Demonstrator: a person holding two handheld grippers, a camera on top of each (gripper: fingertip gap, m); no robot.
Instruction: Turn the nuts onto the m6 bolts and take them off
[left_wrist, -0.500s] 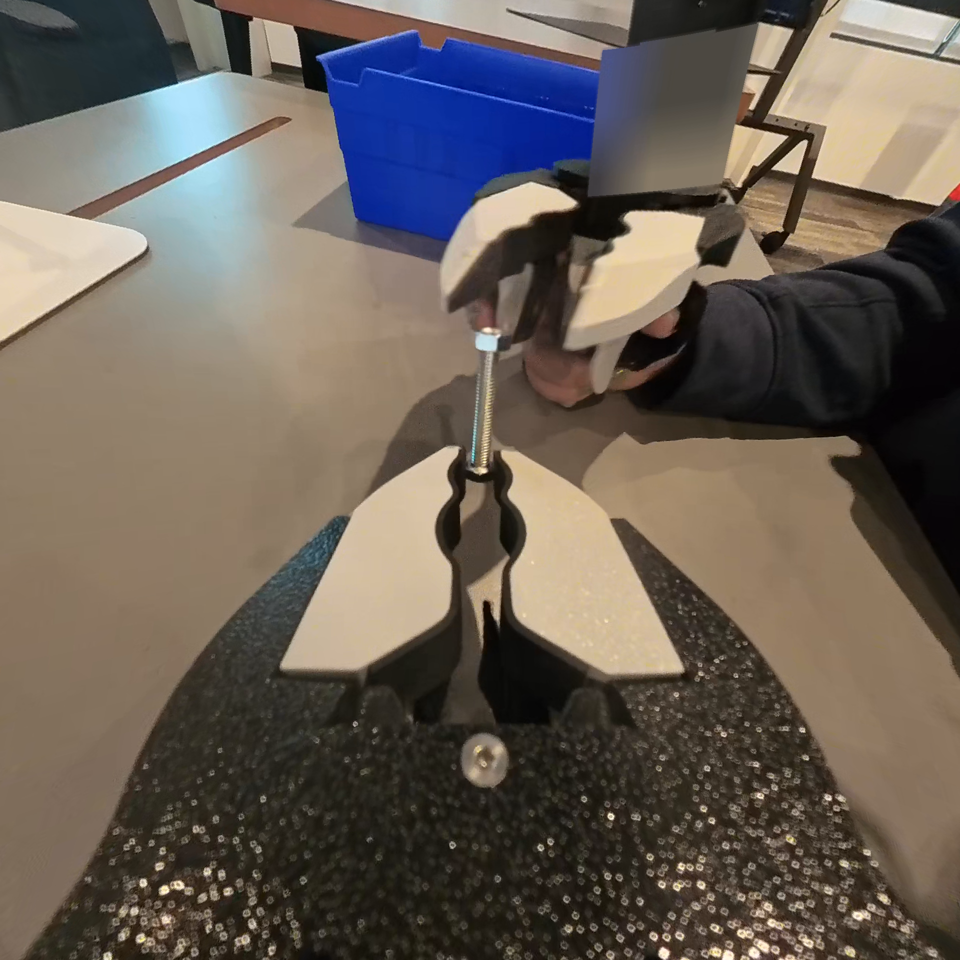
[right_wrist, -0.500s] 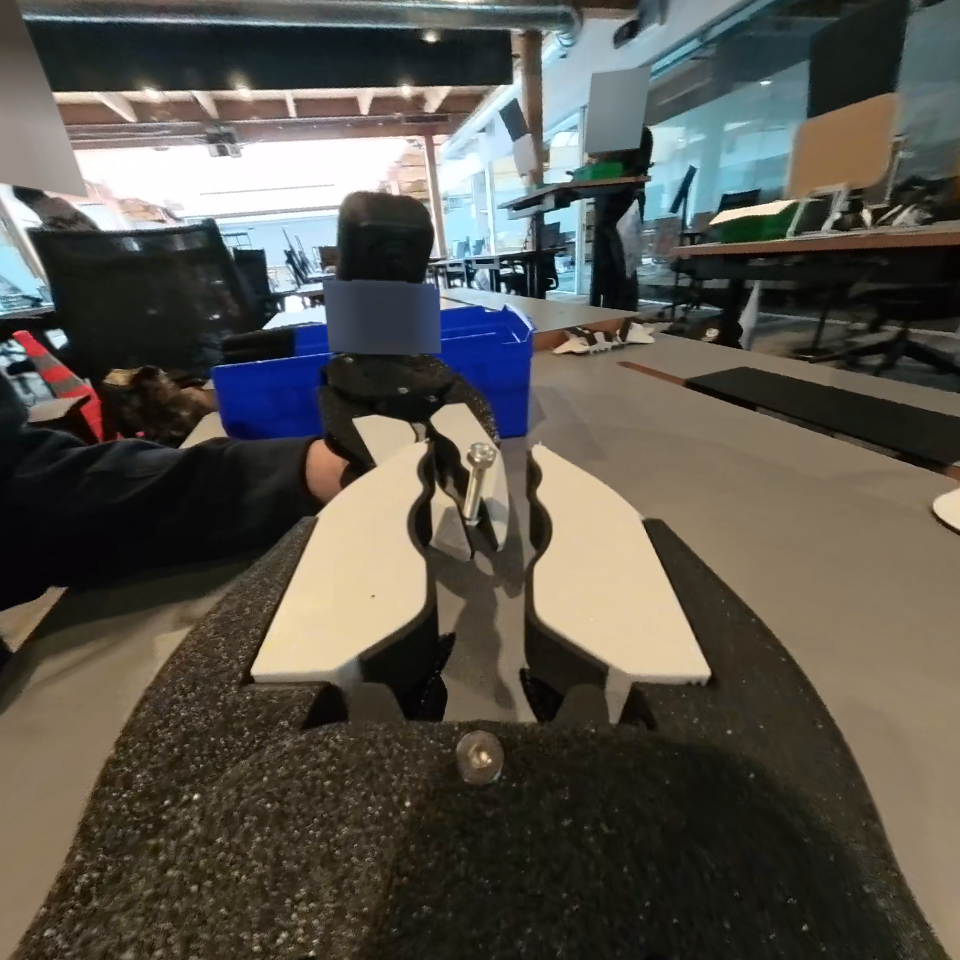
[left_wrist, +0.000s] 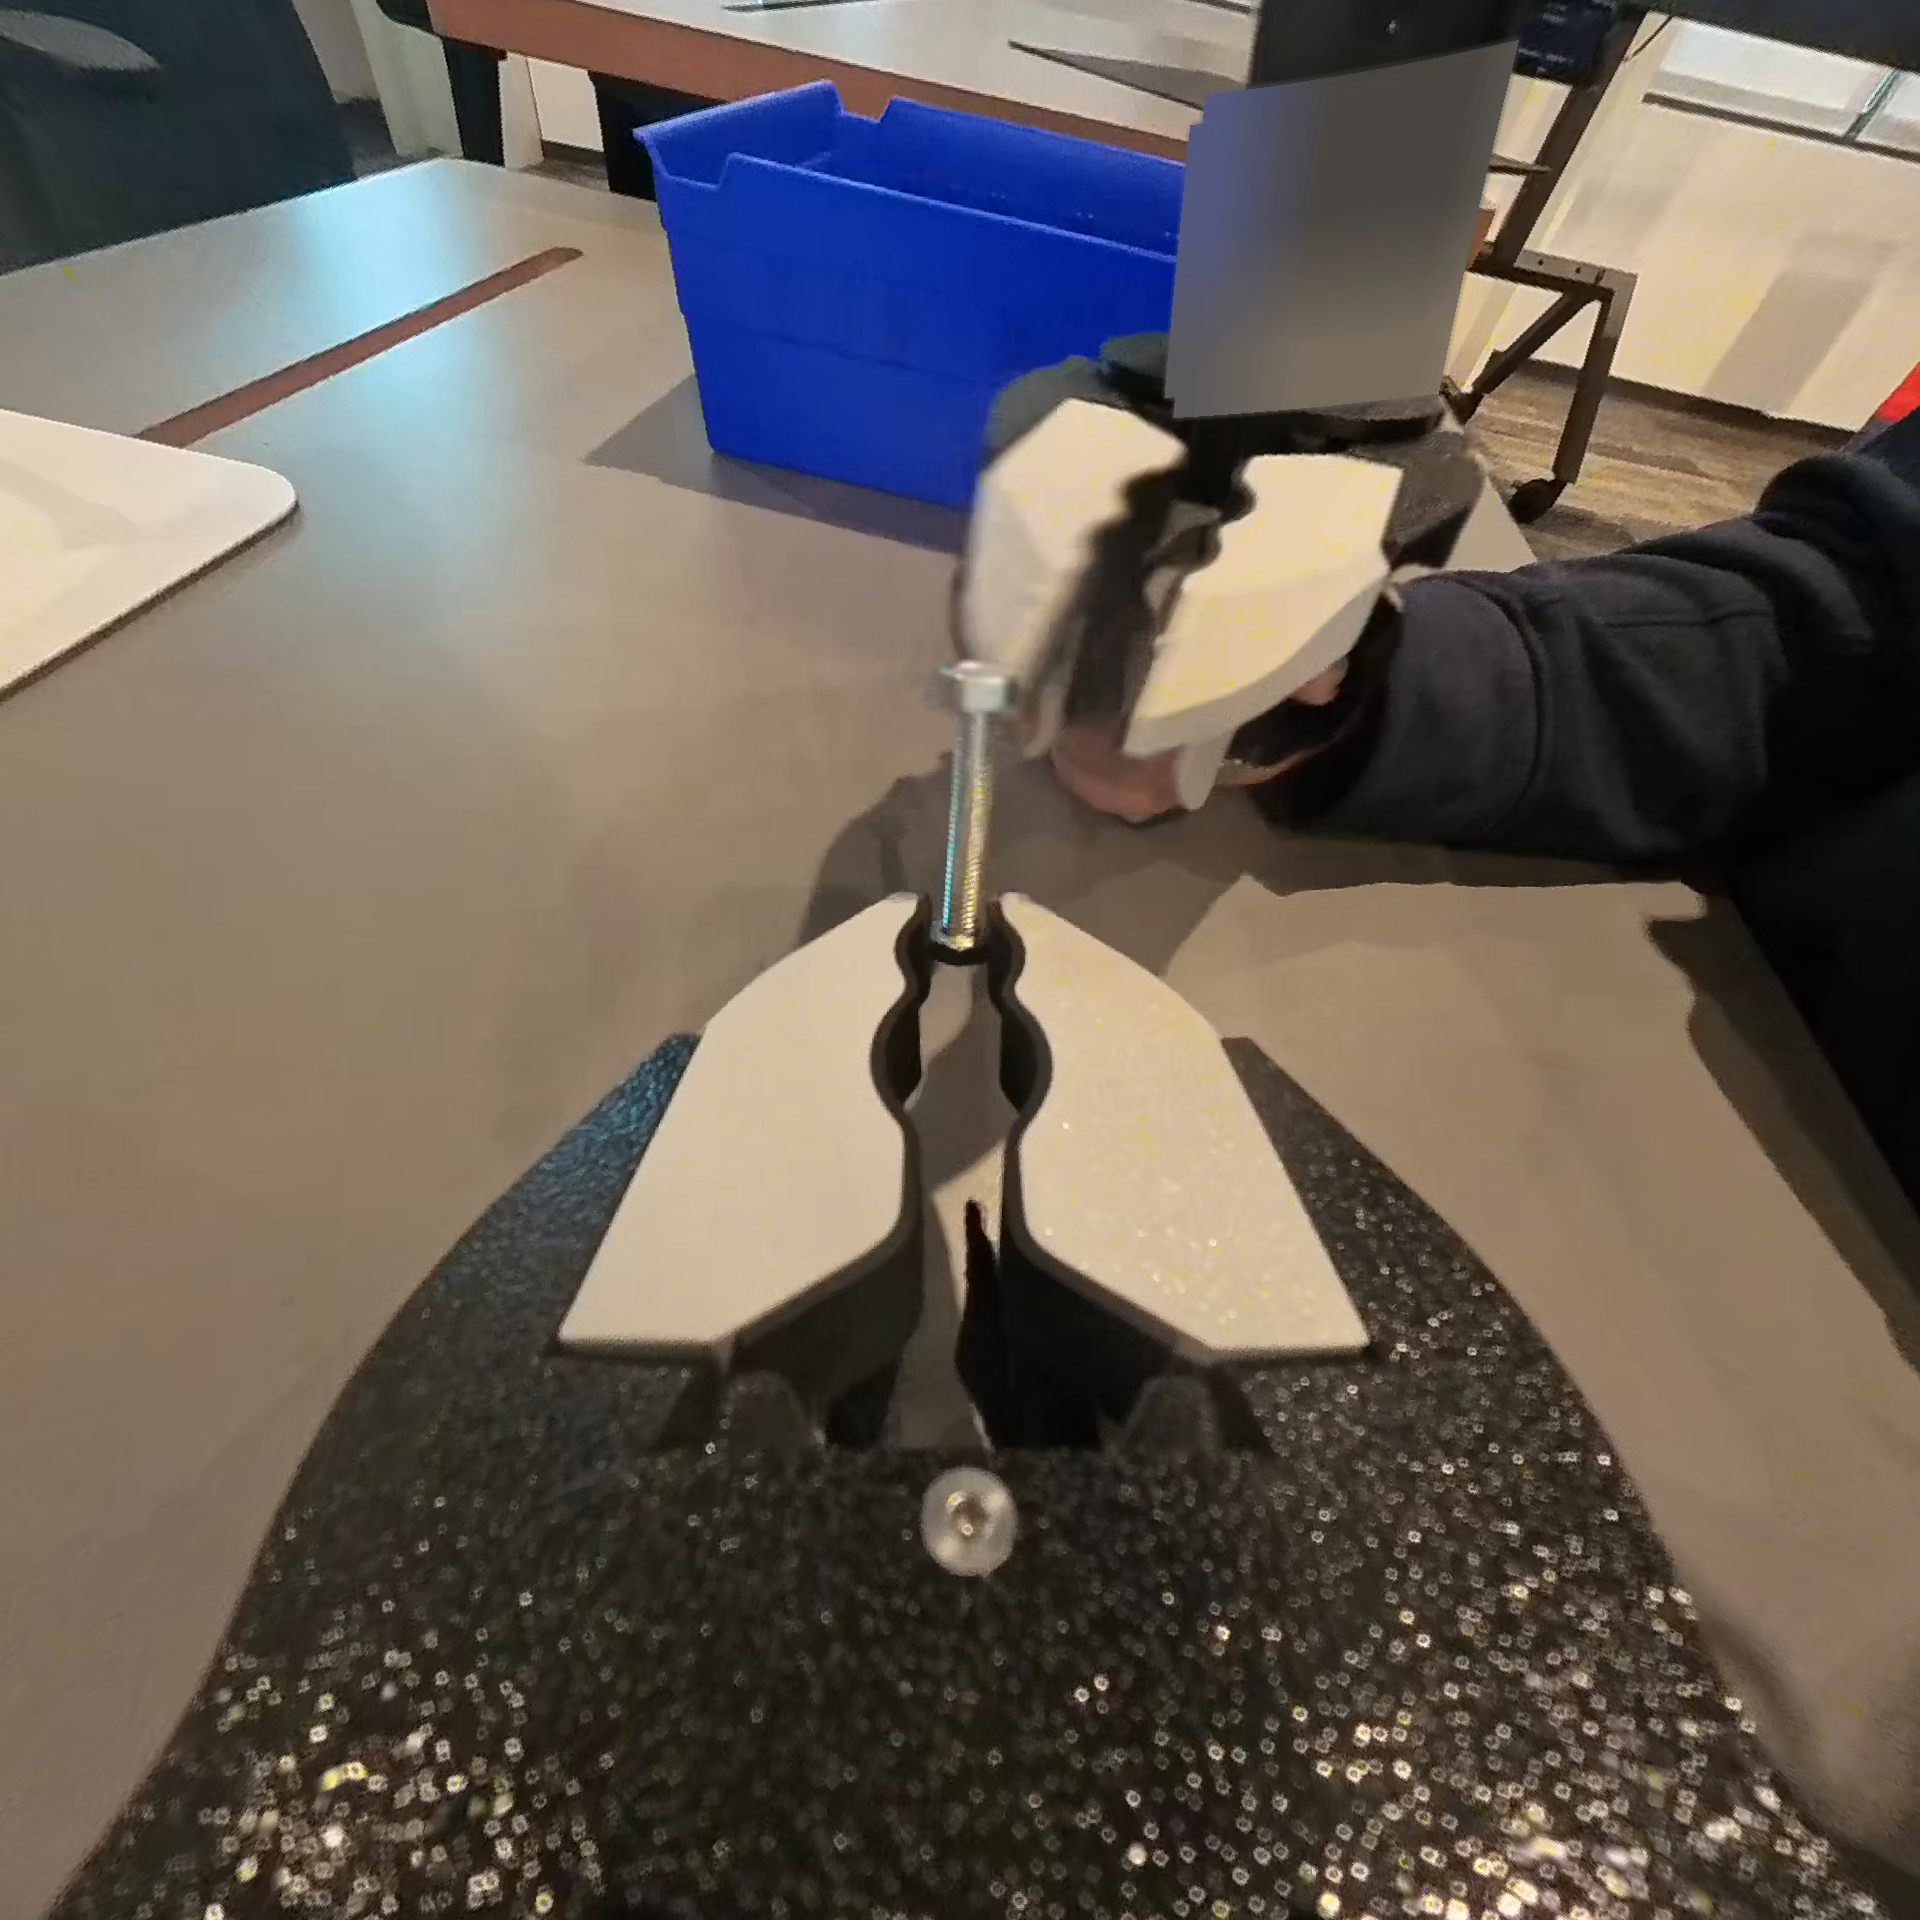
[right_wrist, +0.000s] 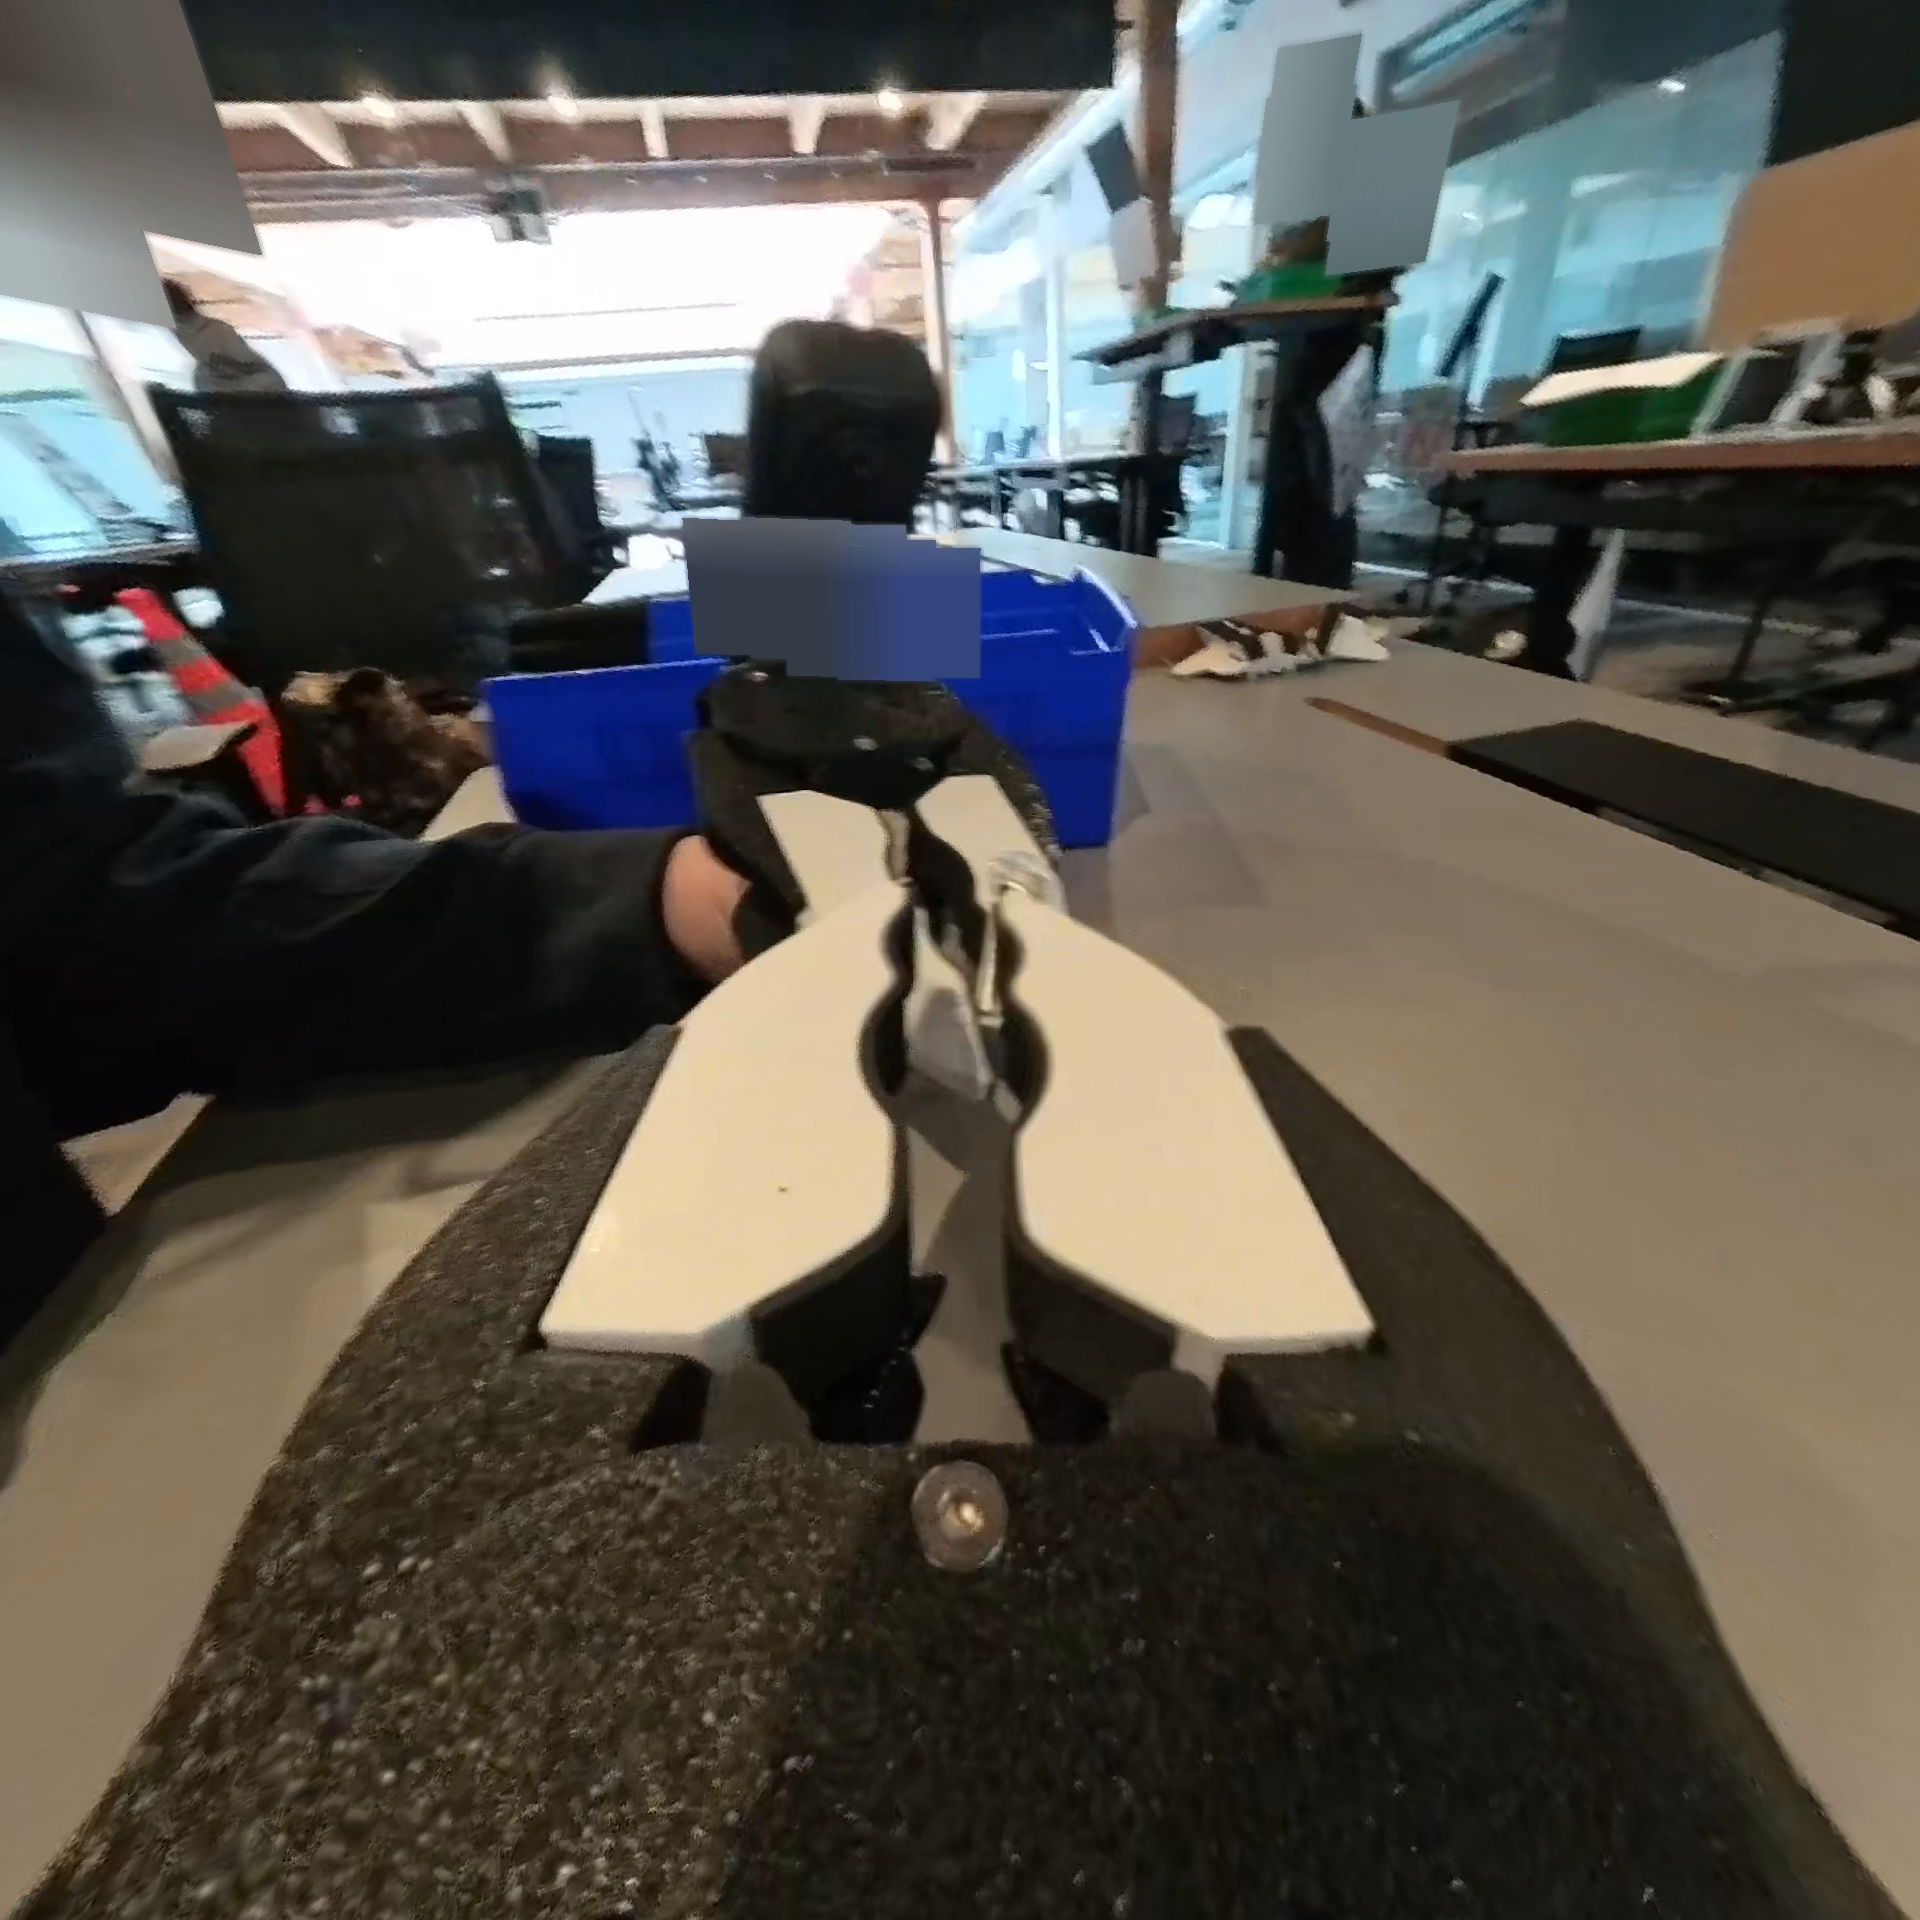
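A silver M6 bolt (left_wrist: 966, 810) stands upright with its hex head on top. My left gripper (left_wrist: 961, 920) is shut on the bolt's lower end, just above the grey table (left_wrist: 416, 831). My right gripper (right_wrist: 961, 909) has its jaws closed to a narrow gap, with nothing visible between them. In the left wrist view the right gripper (left_wrist: 1081, 727) is tilted down, its tips right beside the bolt head; I cannot tell whether they touch. The bolt (right_wrist: 994, 951) shows through the gap in the right wrist view. No nut is visible.
A blue plastic bin (left_wrist: 883, 312) stands on the table behind the grippers. A white board (left_wrist: 104, 540) lies at the left edge. A dark sleeve (left_wrist: 1610, 675) rests on the table at right. A black mat (right_wrist: 1714, 800) lies farther off. The grippers' ends are close to 5 cm from one another.
My right gripper's jaws have closed from wide open to a narrow gap and it has moved closer to the bolt head. The left gripper still holds the bolt upright.
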